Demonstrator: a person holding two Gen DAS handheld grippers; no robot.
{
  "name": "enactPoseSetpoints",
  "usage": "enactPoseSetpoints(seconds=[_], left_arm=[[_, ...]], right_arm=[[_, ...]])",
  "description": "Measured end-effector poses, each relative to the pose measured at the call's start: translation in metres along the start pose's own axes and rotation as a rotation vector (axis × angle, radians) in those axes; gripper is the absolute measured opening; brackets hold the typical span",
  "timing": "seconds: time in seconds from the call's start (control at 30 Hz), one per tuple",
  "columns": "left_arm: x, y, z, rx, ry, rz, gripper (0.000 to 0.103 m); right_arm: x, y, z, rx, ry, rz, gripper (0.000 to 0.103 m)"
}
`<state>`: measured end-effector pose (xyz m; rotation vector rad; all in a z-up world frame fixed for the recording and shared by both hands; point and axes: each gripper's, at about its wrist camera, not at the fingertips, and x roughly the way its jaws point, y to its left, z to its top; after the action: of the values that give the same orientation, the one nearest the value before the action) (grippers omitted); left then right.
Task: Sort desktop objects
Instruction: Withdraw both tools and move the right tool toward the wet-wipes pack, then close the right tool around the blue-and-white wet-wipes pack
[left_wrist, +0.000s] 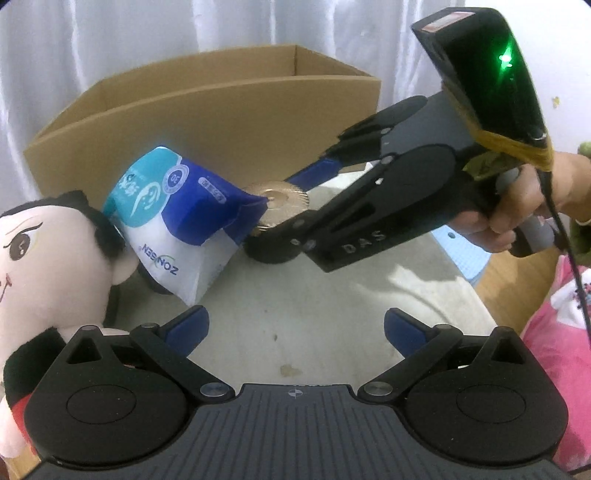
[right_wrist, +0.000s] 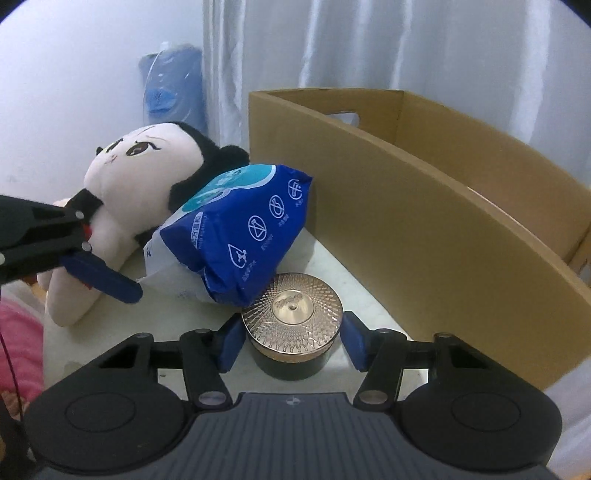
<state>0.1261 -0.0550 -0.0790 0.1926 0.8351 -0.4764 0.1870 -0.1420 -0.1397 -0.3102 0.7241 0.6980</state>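
A: Which thing is next to be sorted?

B: The round jar (right_wrist: 291, 328), I judge. It stands on the tabletop (right_wrist: 177, 325) just in front of the cardboard box (right_wrist: 443, 229), with one corner of the blue tissue pack (right_wrist: 243, 236) lying over its far edge.

A: And the right tool (right_wrist: 291, 338)?

B: Its two blue pads (right_wrist: 231, 343) sit on either side of the jar, level with the lid. There is a sliver of gap on each side, so it brackets the jar and does not pinch it yet, though the fisheye bend makes that gap hard to judge.

A: How will the jar handle?

B: Stiff and fairly heavy for its size, I think: a dark body under a patterned gold lid (right_wrist: 291, 306) that looks like metal. Smooth and round, so it may slip or turn in the pads. Better to grip the dark wall below the lid, across its widest line, than the lid rim, which could lift off.

A: Anything to mind?

B: The tissue pack is soft and light, and it leans on the jar. Lifting the jar will likely let that corner drop.

A: The left tool (left_wrist: 295, 328)?

B: Spread wide and empty, over bare tabletop in front of the tissue pack, with the plush doll (left_wrist: 48, 258) beside it, on the side away from the box.
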Motion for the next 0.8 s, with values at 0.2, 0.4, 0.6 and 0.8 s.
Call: enactPoseSetpoints(seconds=[0.2,0.4,0.6,0.8], left_arm=[[0.014,0.006,-0.005,0.013,-0.009,-0.011,0.102],[0.017,0.009,-0.002,0.028,-0.007,-0.001,0.102],[0.017,0.020,0.003,0.029,-0.027,0.016,0.103],[0.024,0.027,0.011,-0.005,-0.023,0.052,0.103]], right_arm=[[-0.019,0.000,-0.014,0.036,0.019,-0.004,0.059],[-0.030,0.003,-0.032,0.079,0.067,0.017,0.057],[-0.051,-0.011,-0.033,0.158,0.063,0.043,0.059],[-0.061,-0.054,-0.006,0.409,-0.029,0.157,0.063]])
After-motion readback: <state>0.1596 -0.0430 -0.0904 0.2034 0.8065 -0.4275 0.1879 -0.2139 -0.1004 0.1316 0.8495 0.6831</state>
